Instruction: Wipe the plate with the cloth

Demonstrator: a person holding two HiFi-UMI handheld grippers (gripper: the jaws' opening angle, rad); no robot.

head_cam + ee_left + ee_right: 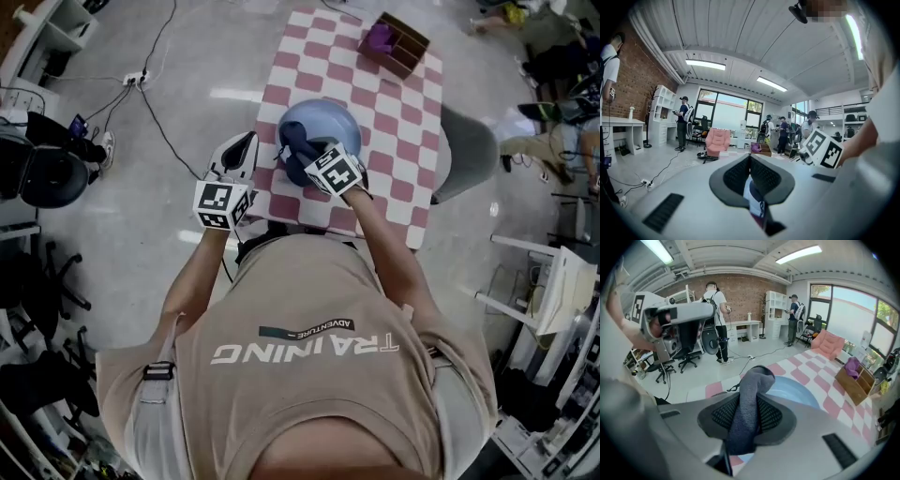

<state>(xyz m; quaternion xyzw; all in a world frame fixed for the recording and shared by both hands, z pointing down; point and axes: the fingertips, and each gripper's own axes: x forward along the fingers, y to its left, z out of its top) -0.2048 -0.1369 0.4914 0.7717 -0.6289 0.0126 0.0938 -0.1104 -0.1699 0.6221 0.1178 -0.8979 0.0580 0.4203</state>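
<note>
One risk: unheld plate (323, 122) may be pushed along table (394, 150) by wiping | right claw (749, 397) clamped on cloth (757, 378) | left claw (750, 157) closed, empty

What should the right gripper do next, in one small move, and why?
Probably lower the right gripper until the cloth meets the plate: it is shut on the cloth, which appears to hang over the plate.

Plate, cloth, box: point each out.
Plate (328, 122): head view, bare blue surface, far side.
Cloth (751, 401): right gripper view, middle of the grey fold.
Box (405, 49): head view, bare wooden compartment.
</note>
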